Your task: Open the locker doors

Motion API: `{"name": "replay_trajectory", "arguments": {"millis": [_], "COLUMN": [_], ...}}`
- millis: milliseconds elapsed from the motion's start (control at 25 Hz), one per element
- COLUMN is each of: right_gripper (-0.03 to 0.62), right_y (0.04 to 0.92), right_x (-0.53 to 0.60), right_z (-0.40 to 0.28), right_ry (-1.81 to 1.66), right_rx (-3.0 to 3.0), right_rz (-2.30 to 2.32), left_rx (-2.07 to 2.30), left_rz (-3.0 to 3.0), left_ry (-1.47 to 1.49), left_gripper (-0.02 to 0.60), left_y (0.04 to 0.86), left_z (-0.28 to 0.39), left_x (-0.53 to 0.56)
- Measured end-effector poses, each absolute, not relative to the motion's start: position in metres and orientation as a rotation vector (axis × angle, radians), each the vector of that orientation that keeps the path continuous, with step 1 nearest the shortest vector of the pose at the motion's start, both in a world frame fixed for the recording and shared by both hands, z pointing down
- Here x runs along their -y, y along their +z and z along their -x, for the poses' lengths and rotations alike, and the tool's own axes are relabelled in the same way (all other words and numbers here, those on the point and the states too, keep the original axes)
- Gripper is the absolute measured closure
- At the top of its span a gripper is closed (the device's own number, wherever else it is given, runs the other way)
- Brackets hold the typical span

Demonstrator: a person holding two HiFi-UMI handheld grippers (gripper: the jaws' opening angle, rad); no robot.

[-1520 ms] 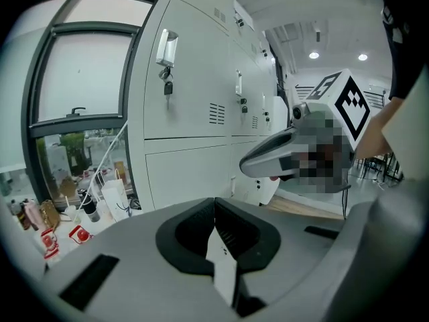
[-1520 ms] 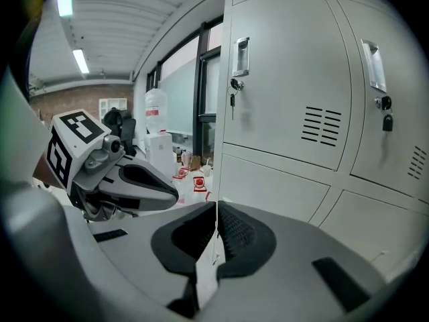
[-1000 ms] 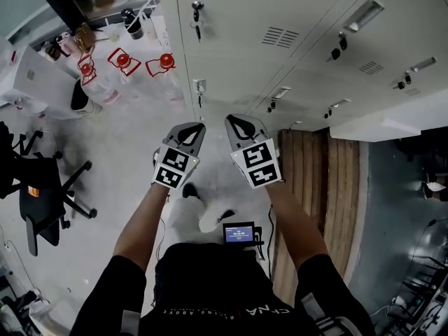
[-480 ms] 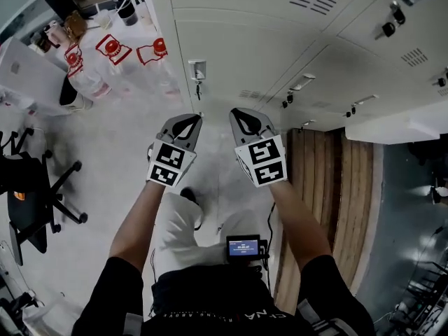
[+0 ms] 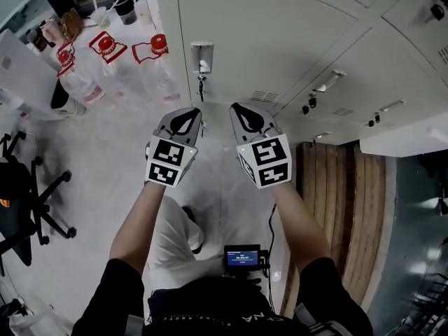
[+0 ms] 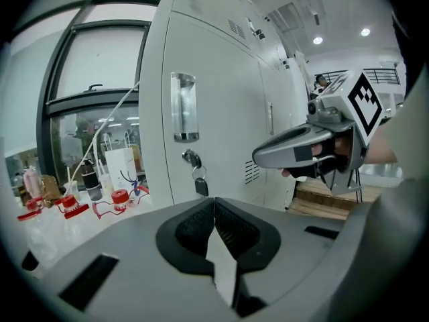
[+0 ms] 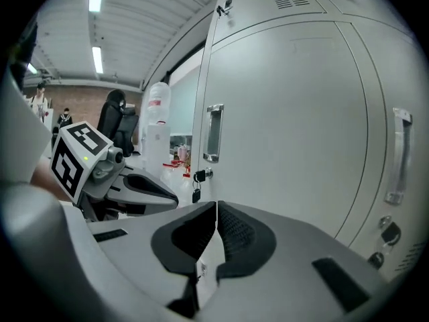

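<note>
Locker doors [image 5: 280, 40] stand shut just ahead of the left gripper [image 5: 187, 114] and right gripper [image 5: 242, 110], whose jaws are pressed together, holding nothing; a key [image 5: 201, 86] seemingly hangs from the nearest door's lock [image 5: 201, 68]

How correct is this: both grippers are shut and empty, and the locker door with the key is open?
No: the locker door with the key is closed, as the left gripper view shows. The rest holds.

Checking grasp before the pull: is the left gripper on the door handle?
No, the left gripper is shut on nothing, and the handle sits on the door ahead, clear of its jaws.
</note>
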State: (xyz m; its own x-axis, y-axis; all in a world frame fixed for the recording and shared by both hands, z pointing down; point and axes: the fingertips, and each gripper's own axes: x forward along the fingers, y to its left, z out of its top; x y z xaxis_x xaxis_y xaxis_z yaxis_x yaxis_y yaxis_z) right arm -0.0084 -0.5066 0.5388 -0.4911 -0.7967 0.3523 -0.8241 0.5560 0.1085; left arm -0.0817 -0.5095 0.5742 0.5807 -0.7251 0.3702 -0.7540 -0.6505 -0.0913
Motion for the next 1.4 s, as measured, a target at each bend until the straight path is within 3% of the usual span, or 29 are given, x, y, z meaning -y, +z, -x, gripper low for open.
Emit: {"name": "replay_trajectory", "arguments": {"millis": [680,1400], "right_gripper": [0.560,0.560], "right_y": [0.612,0.591], "right_x": [0.507,0.492], "right_z": [0.019,0.019], "right_ry": [-0.135,-0.240], "right_rx": [2.503,2.509], "right_rz": [-1.328,-1.320], "left_rx": [1.421,1.664], "left_rz": [-2.799,-2.739], "left_ry": [0.396,0.148], "left_gripper": [0.561,0.560], "left_y": [0.634,0.575], "left_z": [0.077,0.093], "left_x": [0.521,0.516]}}
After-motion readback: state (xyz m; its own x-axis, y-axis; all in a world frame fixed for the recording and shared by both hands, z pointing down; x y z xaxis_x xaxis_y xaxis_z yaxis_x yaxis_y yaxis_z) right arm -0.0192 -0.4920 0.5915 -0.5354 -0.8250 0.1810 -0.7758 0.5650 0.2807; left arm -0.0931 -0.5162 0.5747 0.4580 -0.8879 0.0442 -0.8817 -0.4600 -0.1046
